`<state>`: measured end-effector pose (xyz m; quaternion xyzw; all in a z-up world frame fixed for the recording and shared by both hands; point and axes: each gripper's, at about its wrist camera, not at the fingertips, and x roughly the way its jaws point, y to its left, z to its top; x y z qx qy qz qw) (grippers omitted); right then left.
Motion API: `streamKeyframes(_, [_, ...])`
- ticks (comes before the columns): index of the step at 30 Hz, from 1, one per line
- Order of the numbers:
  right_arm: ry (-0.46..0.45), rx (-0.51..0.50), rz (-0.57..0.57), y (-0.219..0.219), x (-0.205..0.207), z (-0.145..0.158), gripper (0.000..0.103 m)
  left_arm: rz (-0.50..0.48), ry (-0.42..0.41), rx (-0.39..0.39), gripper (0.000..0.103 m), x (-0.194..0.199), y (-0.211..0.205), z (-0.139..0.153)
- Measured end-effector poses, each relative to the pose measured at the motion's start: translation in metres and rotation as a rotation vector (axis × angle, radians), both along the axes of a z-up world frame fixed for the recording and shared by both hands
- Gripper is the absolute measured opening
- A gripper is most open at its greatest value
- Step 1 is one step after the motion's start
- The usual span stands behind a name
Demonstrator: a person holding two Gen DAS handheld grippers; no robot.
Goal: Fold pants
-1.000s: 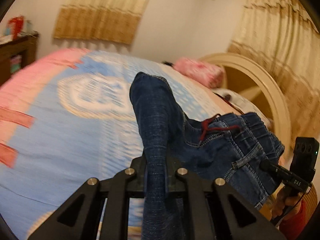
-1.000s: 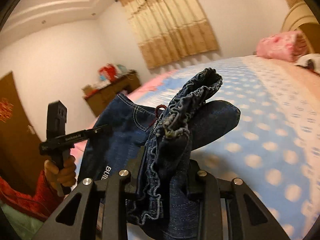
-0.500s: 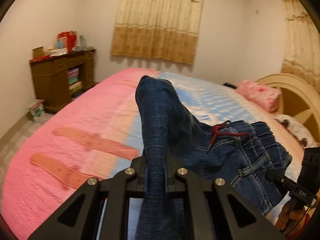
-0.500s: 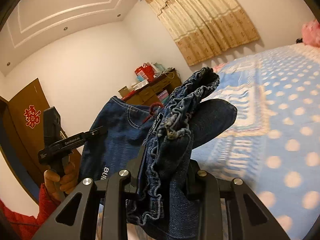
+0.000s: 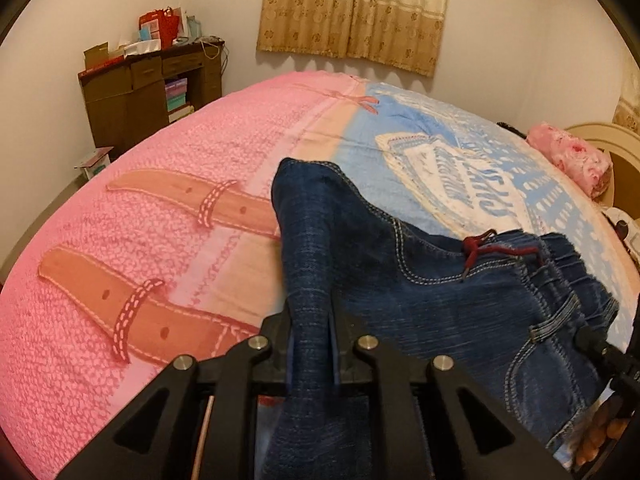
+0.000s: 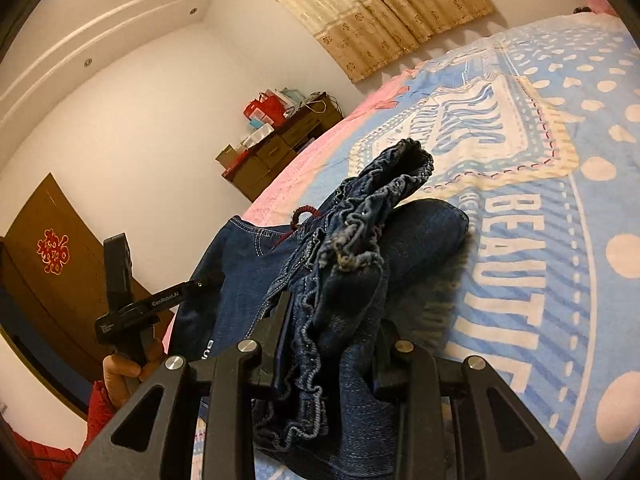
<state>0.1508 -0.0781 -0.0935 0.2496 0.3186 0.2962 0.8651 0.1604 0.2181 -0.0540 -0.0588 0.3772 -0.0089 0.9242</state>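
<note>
Jeans [image 5: 420, 280], dark denim, red drawstring, held up over the bed [image 5: 140, 240]: left claw [image 5: 312, 344] clamped on one bunched edge, right claw [image 6: 328, 344] clamped on the gathered waistband; best lowered evenly and taut, so the fabric lands flat mid-bed.

Warm, even indoor light fills both views, with a ceiling glow at top left. Edges bend and darken; focus stays sharp.

2 wrist fisheyes close behind clamped pants [image 5: 440, 304], left facing curtain [image 5: 352, 12], right facing dresser [image 6: 280, 148], both sharing bedspread [image 5: 140, 220].
</note>
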Motion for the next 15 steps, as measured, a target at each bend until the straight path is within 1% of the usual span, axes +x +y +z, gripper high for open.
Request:
streamKeyframes(3, [-0.002, -0.016, 0.006, 0.003, 0.0, 0.003, 0.031, 0.018, -0.013, -0.037, 0.014, -0.001, 0.008, 0.005])
streamKeyframes(5, [-0.063, -0.069, 0.034, 0.012, 0.005, 0.019, 0.031, 0.043, -0.049, -0.041, 0.014, -0.007, 0.016, 0.018])
streamKeyframes(6, [-0.087, -0.072, 0.047, 0.016, 0.007, 0.027, 0.031, 0.059, -0.069, -0.033, 0.014, -0.009, 0.019, 0.025])
streamKeyframes(7, [-0.102, -0.062, 0.058, 0.019, 0.009, 0.034, 0.031, 0.093, -0.108, -0.009, 0.012, -0.014, 0.022, 0.037])
streamKeyframes(8, [-0.123, -0.039, 0.07, 0.023, 0.015, 0.044, 0.031, 0.138, -0.164, 0.033, 0.009, -0.02, 0.026, 0.049])
streamKeyframes(10, [-0.159, -0.025, 0.087, 0.029, 0.025, 0.056, 0.031, 0.218, -0.279, 0.104, 0.009, -0.033, 0.036, 0.076])
streamKeyframes(11, [-0.188, -0.037, 0.099, 0.036, 0.034, 0.064, 0.031, 0.24, -0.306, 0.104, 0.009, -0.038, 0.043, 0.086])
streamKeyframes(13, [-0.204, -0.038, 0.115, 0.044, 0.05, 0.069, 0.031, 0.256, -0.308, 0.08, 0.009, -0.04, 0.057, 0.095])
streamKeyframes(15, [-0.192, -0.057, 0.112, 0.047, 0.065, 0.065, 0.031, 0.259, -0.252, 0.053, 0.009, -0.038, 0.068, 0.094])
